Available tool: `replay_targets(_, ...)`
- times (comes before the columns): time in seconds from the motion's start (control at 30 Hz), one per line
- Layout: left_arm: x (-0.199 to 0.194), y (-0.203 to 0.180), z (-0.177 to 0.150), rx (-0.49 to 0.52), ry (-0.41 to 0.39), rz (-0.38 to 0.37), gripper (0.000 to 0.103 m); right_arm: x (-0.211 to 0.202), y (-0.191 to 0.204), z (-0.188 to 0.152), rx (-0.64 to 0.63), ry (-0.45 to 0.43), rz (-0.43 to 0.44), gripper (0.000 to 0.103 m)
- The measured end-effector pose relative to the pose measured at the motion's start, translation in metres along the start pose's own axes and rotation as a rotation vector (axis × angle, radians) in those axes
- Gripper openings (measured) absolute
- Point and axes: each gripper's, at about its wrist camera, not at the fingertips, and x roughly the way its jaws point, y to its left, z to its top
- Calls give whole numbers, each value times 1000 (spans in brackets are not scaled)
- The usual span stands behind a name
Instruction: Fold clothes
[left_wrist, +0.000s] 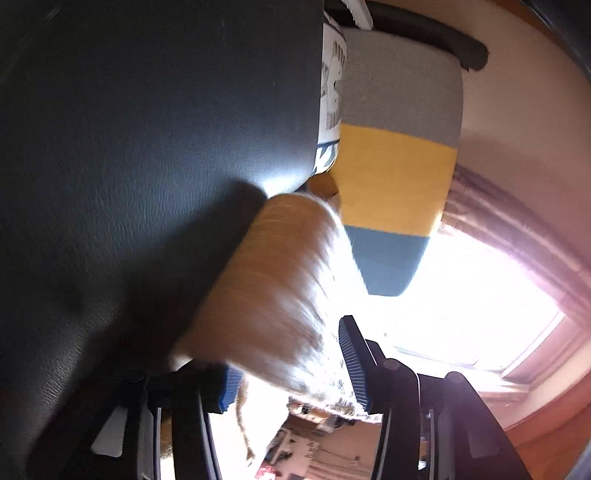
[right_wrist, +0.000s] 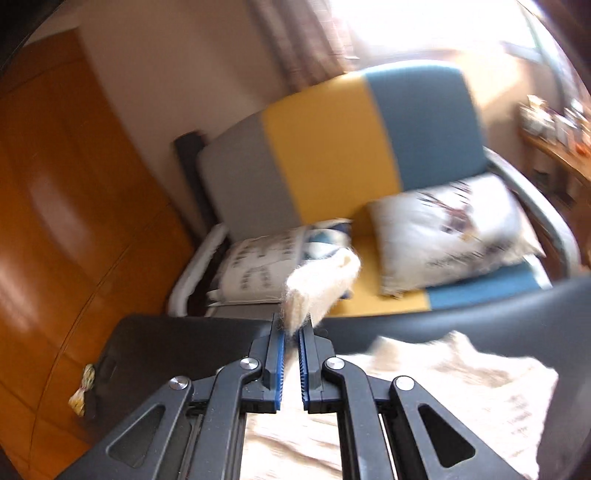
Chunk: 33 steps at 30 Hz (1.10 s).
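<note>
The fuzzy cream garment (right_wrist: 461, 387) lies partly on the dark table (right_wrist: 177, 339), which stands in front of the striped sofa (right_wrist: 332, 147). The right gripper (right_wrist: 291, 332) is clamped on a tuft of its edge, raised above the table. The left gripper (left_wrist: 291, 369) has its jaws spread, with fabric between them, not pinched. Risk: the thin right-hand hold may slip under tension, and the left side, ungripped, could slide off the table.
</note>
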Motion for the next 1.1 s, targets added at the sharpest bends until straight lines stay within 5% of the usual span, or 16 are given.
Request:
replay_targets(0.33, 11, 3, -13, 80, 2, 108, 49, -1, -166, -91, 308, 94, -145, 5)
replay_targets(0.5, 8, -11, -19, 161, -36, 150, 16, 1, -193, -119, 366, 114, -141, 5)
replay_targets(0.63, 4, -45, -43, 392, -66, 166, 13, -21, -187, -115, 331, 49, -127, 5)
replay_targets(0.73, 10, -44, -55, 509, -50, 296, 13, -32, -190, -121, 330, 28, -154, 5)
replay_targets(0.83, 16, -17, -53, 471, -11, 387, 13, -18, -214, -142, 397, 75, -175, 5)
replay_targets(1.1, 26, -22, -41, 435, 5, 310, 12, -16, -219, -145, 392, 58, -181, 5)
